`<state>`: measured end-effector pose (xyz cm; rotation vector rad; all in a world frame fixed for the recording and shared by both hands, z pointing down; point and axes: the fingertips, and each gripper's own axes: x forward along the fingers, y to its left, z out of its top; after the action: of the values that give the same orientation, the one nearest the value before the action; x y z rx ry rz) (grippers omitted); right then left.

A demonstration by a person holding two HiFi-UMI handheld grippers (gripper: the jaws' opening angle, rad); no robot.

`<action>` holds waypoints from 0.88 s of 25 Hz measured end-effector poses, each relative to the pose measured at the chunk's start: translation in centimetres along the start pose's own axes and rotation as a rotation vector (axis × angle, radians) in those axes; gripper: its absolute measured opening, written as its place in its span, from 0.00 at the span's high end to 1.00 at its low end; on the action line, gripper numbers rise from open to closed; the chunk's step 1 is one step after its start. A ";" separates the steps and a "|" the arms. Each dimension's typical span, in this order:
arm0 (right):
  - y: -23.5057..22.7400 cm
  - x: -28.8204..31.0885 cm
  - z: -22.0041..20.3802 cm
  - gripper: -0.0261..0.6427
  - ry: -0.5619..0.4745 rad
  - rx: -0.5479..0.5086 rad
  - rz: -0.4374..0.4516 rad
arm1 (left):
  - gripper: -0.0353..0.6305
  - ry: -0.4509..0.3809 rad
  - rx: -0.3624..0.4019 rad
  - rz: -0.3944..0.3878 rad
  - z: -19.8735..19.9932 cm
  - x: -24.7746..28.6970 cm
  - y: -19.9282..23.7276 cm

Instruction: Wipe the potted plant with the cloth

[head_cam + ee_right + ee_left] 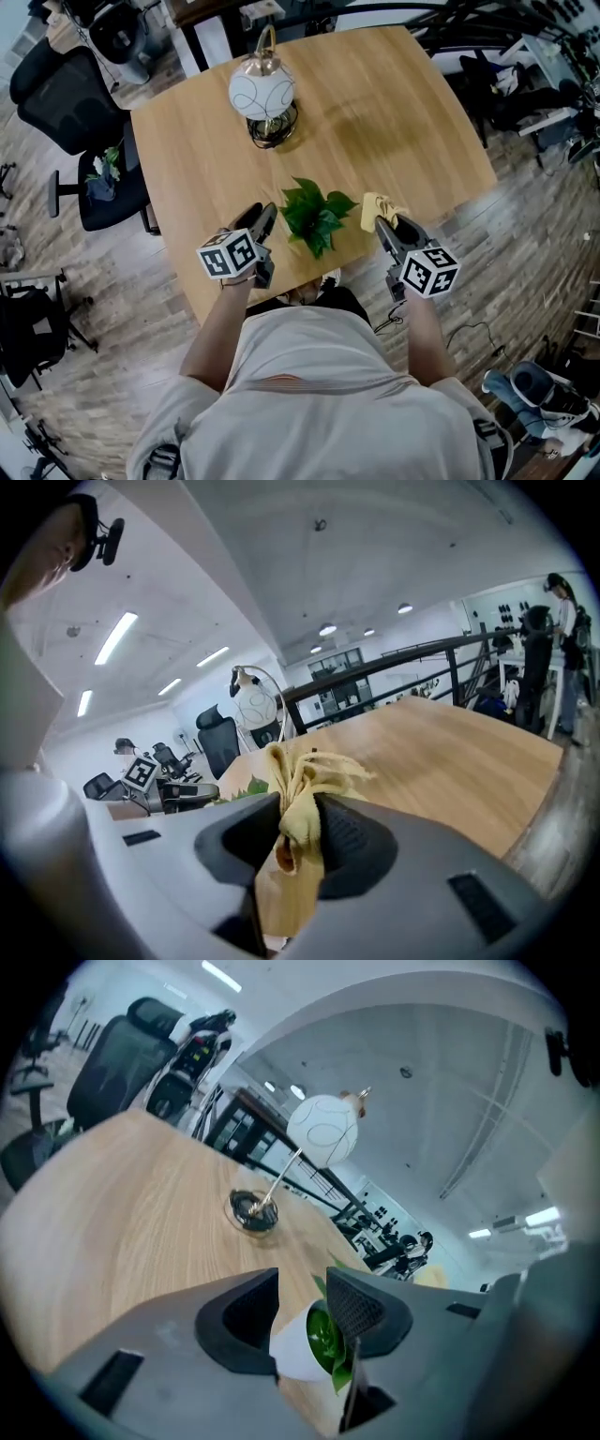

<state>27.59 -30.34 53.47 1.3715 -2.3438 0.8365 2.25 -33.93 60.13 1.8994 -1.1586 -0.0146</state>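
A small potted plant [314, 217] with broad green leaves stands near the front edge of the wooden table [403, 112]. In the left gripper view its white pot [292, 1356] shows low in the gap between the jaws, with no pad pressing on it. My left gripper [265, 219] [302, 1296] is open just left of the leaves. My right gripper [384, 225] [298, 834] is to the right of the plant, shut on a bunched yellow cloth [375, 208] [298, 785] that sticks up from its jaws.
A round white lamp [262, 92] [323, 1129] on a dark ring base [253, 1211] stands at the table's far side. Black office chairs [75, 103] stand left of the table. Desks and equipment lie beyond the right edge.
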 end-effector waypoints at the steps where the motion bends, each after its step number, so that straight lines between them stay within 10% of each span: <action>1: 0.2 -0.2 0.9 0.72 -0.022 -0.020 -0.002 | 0.74 -0.041 0.051 0.020 1.5 -0.7 -0.3; 8: 1.4 -2.2 8.5 0.72 -0.249 -0.128 -0.047 | 0.88 -0.308 0.392 0.077 10.9 -6.5 -7.0; 16: 5.1 -4.3 15.7 0.72 -0.463 -0.287 -0.034 | 0.91 -0.408 0.728 0.043 13.7 -9.7 -15.9; 22: 7.3 -5.2 17.4 0.73 -0.500 -0.391 -0.022 | 0.91 -0.450 0.744 0.020 14.4 -10.8 -18.1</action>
<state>24.42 -34.78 34.64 1.5511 -2.6482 0.0028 2.92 -32.71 34.69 2.6249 -1.6390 0.0005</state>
